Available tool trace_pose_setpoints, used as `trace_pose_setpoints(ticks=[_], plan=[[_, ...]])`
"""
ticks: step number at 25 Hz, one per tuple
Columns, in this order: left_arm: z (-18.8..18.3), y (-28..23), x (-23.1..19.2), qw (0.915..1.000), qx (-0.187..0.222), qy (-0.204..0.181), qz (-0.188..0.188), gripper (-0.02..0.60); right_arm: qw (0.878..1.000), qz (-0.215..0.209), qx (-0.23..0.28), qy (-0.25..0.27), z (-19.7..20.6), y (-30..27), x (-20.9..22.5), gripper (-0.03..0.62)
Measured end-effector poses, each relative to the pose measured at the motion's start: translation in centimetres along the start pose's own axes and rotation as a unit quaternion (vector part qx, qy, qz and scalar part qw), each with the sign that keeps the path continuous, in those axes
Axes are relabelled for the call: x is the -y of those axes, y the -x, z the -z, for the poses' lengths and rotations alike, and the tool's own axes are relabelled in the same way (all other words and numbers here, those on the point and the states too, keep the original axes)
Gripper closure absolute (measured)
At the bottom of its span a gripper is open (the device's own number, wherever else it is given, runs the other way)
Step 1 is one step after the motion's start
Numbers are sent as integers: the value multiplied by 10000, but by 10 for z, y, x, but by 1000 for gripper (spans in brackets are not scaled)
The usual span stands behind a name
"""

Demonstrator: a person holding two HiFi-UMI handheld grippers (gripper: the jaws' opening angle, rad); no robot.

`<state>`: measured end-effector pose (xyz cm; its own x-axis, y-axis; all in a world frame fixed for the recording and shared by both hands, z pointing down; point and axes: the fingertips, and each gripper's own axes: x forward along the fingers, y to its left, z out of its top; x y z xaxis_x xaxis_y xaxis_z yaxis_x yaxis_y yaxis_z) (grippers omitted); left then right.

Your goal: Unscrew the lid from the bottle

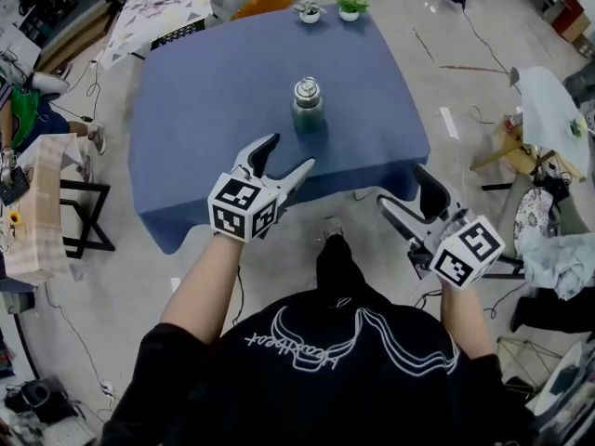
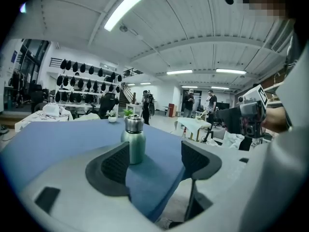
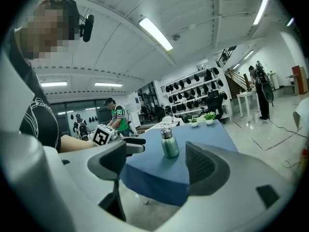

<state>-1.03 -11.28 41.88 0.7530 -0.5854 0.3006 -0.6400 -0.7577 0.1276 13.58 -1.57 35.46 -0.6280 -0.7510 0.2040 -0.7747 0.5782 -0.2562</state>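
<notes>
Two grippers, both released, short of the bottle on the blue table.
Head view: left gripper (image 1: 286, 156) over the table's (image 1: 204, 100) near edge, jaws wide apart, empty; right gripper (image 1: 405, 190) off the edge, over floor, likewise spread, empty; bottle (image 1: 308, 110) upright mid-table, lid (image 1: 307, 88) on. Left gripper view: bottle beyond the gap, nr the left pad, untouched; right gripper visible at right. Right gripper view: bottle well ahead, untouched; left gripper's marker cube at left.

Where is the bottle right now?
In the head view the bottle stands upright near the middle of the blue table, just beyond the open left gripper, with two potted plants at the far edge.
</notes>
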Motion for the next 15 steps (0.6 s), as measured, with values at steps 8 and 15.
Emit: trace_pose_setpoints(ticks=[8,15], plan=[[14,-58,-51,9989,-261,29,-396,225,9984,-520,-212,66,-22,-68,46,218],[20,-90,-71,9993,-203,-221,-217,218,9946,-825,-449,437,-29,-123,62,218]])
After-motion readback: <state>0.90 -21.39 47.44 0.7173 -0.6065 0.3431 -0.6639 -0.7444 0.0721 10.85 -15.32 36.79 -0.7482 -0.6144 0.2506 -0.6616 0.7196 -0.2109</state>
